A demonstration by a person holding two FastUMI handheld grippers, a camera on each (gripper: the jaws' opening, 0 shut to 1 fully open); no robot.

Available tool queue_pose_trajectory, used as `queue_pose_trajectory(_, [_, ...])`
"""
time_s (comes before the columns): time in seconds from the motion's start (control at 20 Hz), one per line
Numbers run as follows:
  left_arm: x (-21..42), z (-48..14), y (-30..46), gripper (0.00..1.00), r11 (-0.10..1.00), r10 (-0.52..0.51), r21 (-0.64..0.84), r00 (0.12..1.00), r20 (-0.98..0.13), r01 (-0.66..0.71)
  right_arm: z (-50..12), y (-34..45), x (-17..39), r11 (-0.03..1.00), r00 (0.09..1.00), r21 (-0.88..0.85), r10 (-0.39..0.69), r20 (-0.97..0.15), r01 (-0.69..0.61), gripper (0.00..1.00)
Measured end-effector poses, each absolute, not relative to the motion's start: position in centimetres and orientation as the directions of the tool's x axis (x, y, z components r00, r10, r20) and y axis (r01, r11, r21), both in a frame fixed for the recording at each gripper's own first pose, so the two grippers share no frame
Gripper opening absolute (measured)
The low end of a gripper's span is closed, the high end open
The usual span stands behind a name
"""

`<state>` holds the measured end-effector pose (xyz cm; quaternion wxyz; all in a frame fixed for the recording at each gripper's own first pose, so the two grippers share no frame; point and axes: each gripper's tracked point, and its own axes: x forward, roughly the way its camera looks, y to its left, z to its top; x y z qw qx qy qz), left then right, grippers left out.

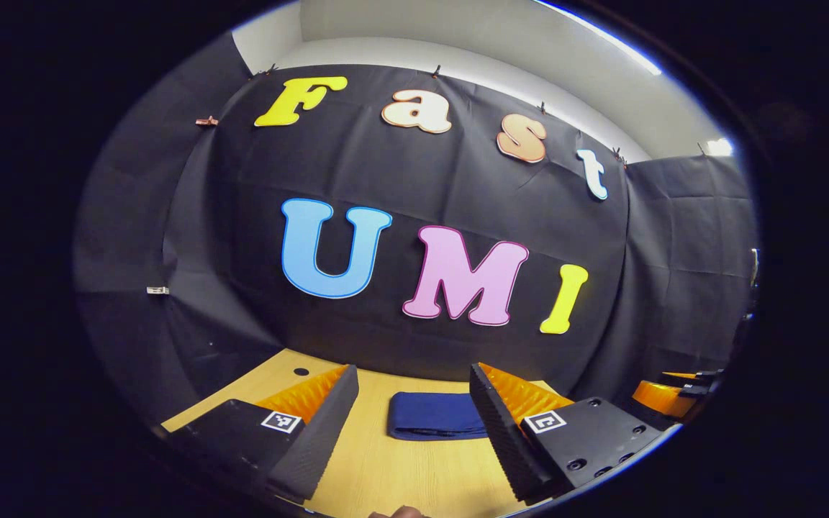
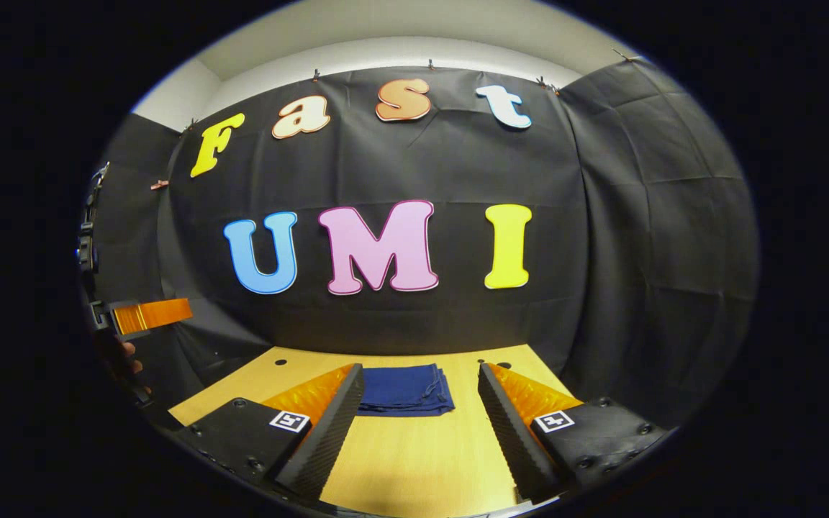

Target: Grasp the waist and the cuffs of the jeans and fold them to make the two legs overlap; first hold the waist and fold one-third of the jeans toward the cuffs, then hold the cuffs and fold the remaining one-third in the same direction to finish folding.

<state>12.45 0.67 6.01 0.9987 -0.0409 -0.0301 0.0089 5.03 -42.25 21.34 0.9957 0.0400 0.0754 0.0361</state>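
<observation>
Jeans [image 1: 432, 416] folded on table [image 1: 400, 475], beyond both spread, empty grippers.

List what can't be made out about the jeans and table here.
- Jeans, left gripper view: right end hidden behind the left gripper's finger.
- Jeans, right gripper view: left edge behind the right gripper's finger; layer count too small to tell.
- Table: near edge cut off.

Wood table [image 2: 414, 460] w/ folded blue jeans [image 2: 406, 390] lying flat near far edge.
</observation>
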Motion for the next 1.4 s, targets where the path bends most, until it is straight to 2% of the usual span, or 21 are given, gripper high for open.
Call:
queue_pose_trajectory(0.45, [12.9, 5.3, 0.9, 0.97, 0.995, 0.071, -0.080, 0.996, 0.053, -0.066, 20.4, -45.5, 5.5, 0.994, 0.983, 0.099, 0.072, -0.168, -0.056, 0.96])
queue_pose_trajectory(1.25, [12.8, 5.2, 1.7, 0.96, 0.996, 0.074, -0.053, 0.995, 0.069, -0.070, 20.6, -43.3, 6.2, 0.990, 0.977, 0.083, 0.128, -0.168, -0.115, 0.96])
queue_pose_trajectory(1.3, [12.7, 5.2, 1.9, 0.99, 0.996, 0.074, -0.048, 0.995, 0.068, -0.071, 20.7, -43.2, 6.2, 0.990, 0.977, 0.082, 0.129, -0.167, -0.117, 0.96])
queue_pose_trajectory(1.4, [12.6, 5.1, 2.0, 0.96, 0.997, 0.069, -0.037, 0.995, 0.067, -0.067, 20.7, -42.9, 6.3, 0.990, 0.978, 0.083, 0.131, -0.165, -0.118, 0.96])
